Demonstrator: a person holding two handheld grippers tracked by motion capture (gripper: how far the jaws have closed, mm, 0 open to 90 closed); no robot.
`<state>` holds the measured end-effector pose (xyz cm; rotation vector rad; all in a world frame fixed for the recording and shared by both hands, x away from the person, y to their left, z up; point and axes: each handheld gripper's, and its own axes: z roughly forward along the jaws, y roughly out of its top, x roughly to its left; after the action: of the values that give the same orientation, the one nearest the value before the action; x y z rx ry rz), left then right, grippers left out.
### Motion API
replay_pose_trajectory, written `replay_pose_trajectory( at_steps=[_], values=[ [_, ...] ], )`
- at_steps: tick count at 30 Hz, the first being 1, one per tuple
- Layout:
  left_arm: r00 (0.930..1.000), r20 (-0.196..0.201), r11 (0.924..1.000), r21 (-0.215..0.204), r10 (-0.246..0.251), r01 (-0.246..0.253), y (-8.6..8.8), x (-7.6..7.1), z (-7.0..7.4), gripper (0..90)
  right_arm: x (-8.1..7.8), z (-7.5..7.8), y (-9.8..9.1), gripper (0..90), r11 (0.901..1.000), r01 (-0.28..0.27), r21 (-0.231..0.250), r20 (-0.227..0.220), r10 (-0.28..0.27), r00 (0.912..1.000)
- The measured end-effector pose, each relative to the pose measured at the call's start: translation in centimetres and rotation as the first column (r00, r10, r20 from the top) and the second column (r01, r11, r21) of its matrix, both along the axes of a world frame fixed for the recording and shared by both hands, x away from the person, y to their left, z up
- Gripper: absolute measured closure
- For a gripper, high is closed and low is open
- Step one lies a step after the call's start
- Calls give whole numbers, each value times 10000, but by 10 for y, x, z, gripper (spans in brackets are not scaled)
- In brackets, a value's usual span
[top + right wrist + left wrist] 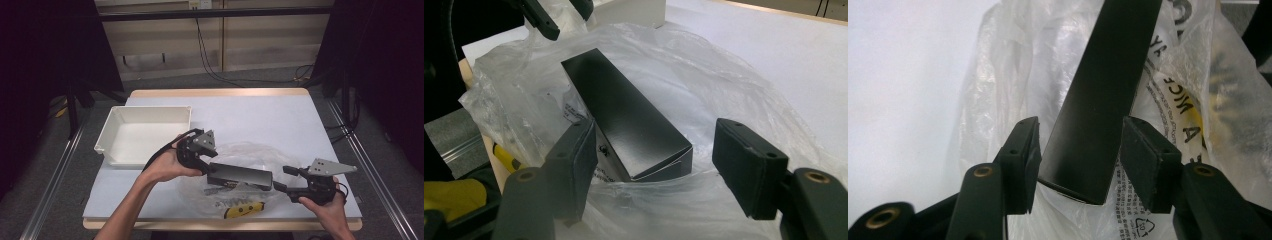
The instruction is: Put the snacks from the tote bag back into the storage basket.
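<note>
Where the high view blurs, box (1098, 100) unclamped

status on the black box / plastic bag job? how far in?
Done: the black box lies on the clear plastic bag, its far end between the bag's folds in the right gripper view. In hand: left gripper straddles one end, pads not pressing; right gripper stands open at the other end. Left: whether the box goes in or comes out can't be told. The white bin holds nothing.
</note>
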<state>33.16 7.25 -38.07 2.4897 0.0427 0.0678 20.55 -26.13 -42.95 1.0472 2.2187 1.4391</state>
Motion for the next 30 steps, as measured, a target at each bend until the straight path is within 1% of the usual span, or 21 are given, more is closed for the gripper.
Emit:
replay_pose_trajectory(
  at_steps=[1,2,4,5,6,8,9,10,11,13,15,18,20,21,23,24,25,26,27,29,30],
  values=[
    [10000,-33,10000,-12,-23,23,-2,0,-2,505,0,0,0,338,10000,-13,12,-37,13,10000],
    [9998,-137,9998,155,-115,117,-3,1,-4,505,0,0,0,332,10000,-5,11,-39,5,10000],
    [9999,-119,9994,356,-42,46,-6,2,-10,506,-1,1,1,328,10000,-55,4,-18,55,10000],
    [9995,-325,9987,501,-63,79,-8,3,-12,507,-2,2,2,327,10000,-79,39,42,79,10000],
    [9997,-252,9984,559,-78,92,-9,3,-14,506,-2,3,3,327,9999,-100,35,67,100,9999],
    [9994,-263,9978,616,-227,242,-10,5,-16,481,-2,4,3,323,10000,-98,12,70,98,9999],
    [9994,-326,9981,598,-144,163,-10,6,-18,460,-1,3,3,322,10000,-81,6,58,81,10000],
    [9992,-377,9982,581,-106,128,-11,8,-19,413,-1,3,3,322,10000,-95,21,-1,95,10000],
    [9987,-478,9979,610,-168,197,-10,9,-20,387,-1,2,3,322,9999,-101,-5,-28,101,9999],
    [9982,-542,9975,644,-250,284,-10,10,-22,389,-1,1,3,322,10000,-63,-6,-88,63,9999],
    [9975,-586,9959,783,-404,449,-10,11,-24,383,-1,1,3,322,10000,-24,-61,-70,23,10000],
    [9959,-670,9927,996,-613,678,-14,11,-30,362,0,1,3,322,10000,14,-20,-67,-14,10000],
    [9972,-561,9913,1195,-485,549,-17,11,-35,338,0,1,3,322,10000,20,-24,-71,-20,10000],
    [9969,-606,9897,1308,-504,580,-18,11,-36,326,0,1,3,322,10000,17,-13,-64,-17,10000],
    [9967,-621,9889,1358,-523,604,-20,11,-39,326,0,1,3,321,10000,21,-19,-67,-21,10000],
    [9961,-671,9878,1409,-575,666,-21,11,-40,325,0,0,2,321,10000,20,-11,-78,-20,10000],
    [9959,-629,9862,1477,-657,743,-22,10,-40,327,0,0,3,321,10000,12,-16,-89,-12,10000],
    [9966,-631,9874,1456,-534,621,-22,9,-42,326,0,0,3,320,10000,32,-26,-99,-32,9999],
    [9958,-703,9856,1546,-587,690,-23,10,-42,326,0,0,3,318,10000,91,8,-112,-91,9999],
    [9964,-687,9865,1527,-488,588,-24,9,-45,319,0,1,3,317,9999,104,-11,-118,-104,9999],
    [9954,-761,9838,1652,-576,696,-24,10,-45,317,0,1,3,315,9999,132,-36,-112,-132,9999]
  ],
)
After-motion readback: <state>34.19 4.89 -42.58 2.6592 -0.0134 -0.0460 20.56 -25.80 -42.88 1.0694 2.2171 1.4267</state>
